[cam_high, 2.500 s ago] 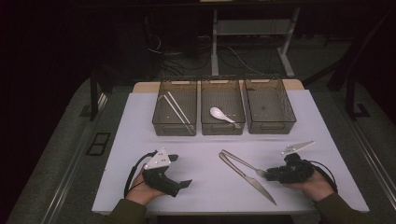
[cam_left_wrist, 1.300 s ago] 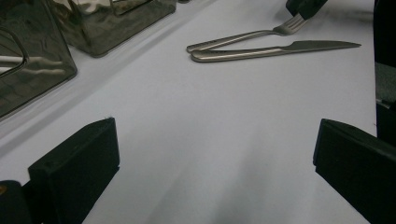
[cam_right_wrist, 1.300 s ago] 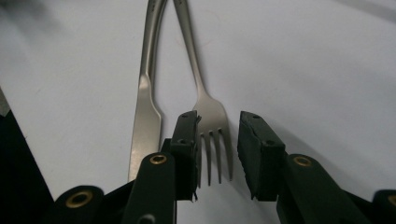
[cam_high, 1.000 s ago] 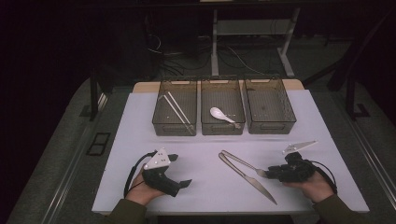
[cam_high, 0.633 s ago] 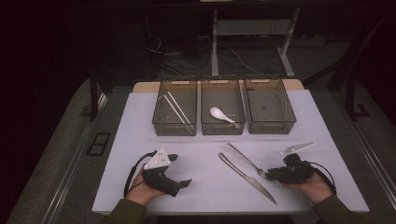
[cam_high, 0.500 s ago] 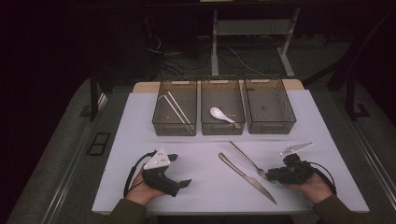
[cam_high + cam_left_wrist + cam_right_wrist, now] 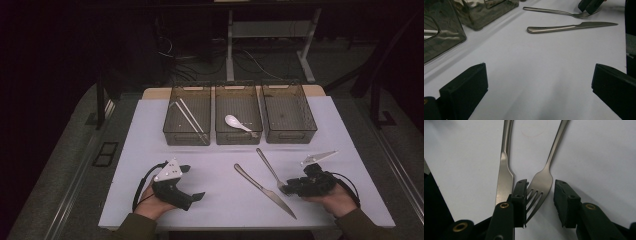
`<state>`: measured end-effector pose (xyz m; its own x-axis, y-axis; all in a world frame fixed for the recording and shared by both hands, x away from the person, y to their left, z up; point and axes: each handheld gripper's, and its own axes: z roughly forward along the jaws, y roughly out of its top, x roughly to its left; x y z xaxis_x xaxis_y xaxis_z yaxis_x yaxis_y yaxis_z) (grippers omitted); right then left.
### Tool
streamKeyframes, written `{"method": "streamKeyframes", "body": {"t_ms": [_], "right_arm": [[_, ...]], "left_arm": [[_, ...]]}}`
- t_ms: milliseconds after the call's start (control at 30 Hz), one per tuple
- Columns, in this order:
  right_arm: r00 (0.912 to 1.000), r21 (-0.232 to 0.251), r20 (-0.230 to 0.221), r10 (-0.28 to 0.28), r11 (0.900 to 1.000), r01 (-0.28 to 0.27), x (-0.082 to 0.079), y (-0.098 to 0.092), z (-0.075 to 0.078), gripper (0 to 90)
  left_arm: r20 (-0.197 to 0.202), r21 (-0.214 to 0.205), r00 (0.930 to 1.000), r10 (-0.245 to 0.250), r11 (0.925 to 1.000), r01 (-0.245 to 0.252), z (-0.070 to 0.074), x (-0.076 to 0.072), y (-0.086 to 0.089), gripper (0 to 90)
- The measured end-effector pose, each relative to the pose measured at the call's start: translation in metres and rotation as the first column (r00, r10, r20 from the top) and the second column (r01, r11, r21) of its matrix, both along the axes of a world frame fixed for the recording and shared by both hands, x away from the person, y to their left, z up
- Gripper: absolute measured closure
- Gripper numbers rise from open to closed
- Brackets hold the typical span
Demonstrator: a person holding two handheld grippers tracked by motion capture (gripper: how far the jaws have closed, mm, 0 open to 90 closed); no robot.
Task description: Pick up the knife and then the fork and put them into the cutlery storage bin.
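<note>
On the white mat lie a steel fork (image 7: 270, 170) and a steel knife (image 7: 264, 191), side by side at the front right. My right gripper (image 7: 286, 187) lies low on the mat at the fork's head. In the right gripper view the fork (image 7: 544, 180) has its tines between the jaws. One jaw touches the tines and the other stands clear of them. These jaws have just been opening. The knife (image 7: 504, 172) lies outside that gripper (image 7: 540, 195). My left gripper (image 7: 192, 182) rests at the front left, open wide over bare mat (image 7: 539, 85).
Three dark see-through bins stand in a row at the back. The left bin (image 7: 186, 141) holds chopsticks, the middle bin (image 7: 238, 140) a white spoon (image 7: 236, 122), and the right bin (image 7: 291, 137) looks bare. The mat's front edge runs just before both hands.
The fork's handle has swung away from the knife's handle and now points toward the bins. The right gripper's jaws have parted. Both hands stay where they were.
</note>
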<state>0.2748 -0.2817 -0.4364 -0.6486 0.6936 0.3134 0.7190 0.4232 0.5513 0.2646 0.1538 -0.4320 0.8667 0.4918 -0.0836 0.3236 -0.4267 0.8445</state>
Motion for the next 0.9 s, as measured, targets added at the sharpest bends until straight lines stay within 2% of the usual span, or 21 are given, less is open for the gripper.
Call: {"method": "streamKeyframes", "body": {"t_ms": [200,400,500,667,733,900], "right_arm": [[0.9994,0.024,0.030,-0.013,0.9996,0.013,0.008,0.004,0.006,62.7],[0.9976,-0.017,0.066,-0.021,0.9996,0.022,0.021,0.021,0.007,65.8],[0.9958,-0.062,0.086,-0.032,0.9974,0.037,0.027,0.030,0.005,67.7],[0.9955,-0.118,0.090,-0.029,0.9922,0.039,0.036,0.043,-0.002,71.8],[0.9934,-0.168,0.111,-0.029,0.9846,0.047,0.035,0.048,-0.001,78.3],[0.9905,-0.228,0.135,-0.022,0.9722,0.053,0.033,0.055,0.001,79.5]], "left_arm": [[0.001,0.000,1.0000,0.000,1.0000,0.000,0.000,0.000,0.000,0.0],[0.001,0.006,1.0000,-0.004,1.0000,0.004,0.000,0.001,0.000,0.0],[0.001,0.005,1.0000,-0.004,1.0000,0.004,0.000,0.001,0.000,0.0],[0.002,0.004,1.0000,-0.006,1.0000,0.006,0.000,0.001,0.000,0.0],[0.001,0.004,1.0000,-0.005,1.0000,0.005,0.000,0.001,0.000,0.0],[0.003,0.003,1.0000,-0.006,1.0000,0.006,0.000,0.001,-0.001,0.0]]}}
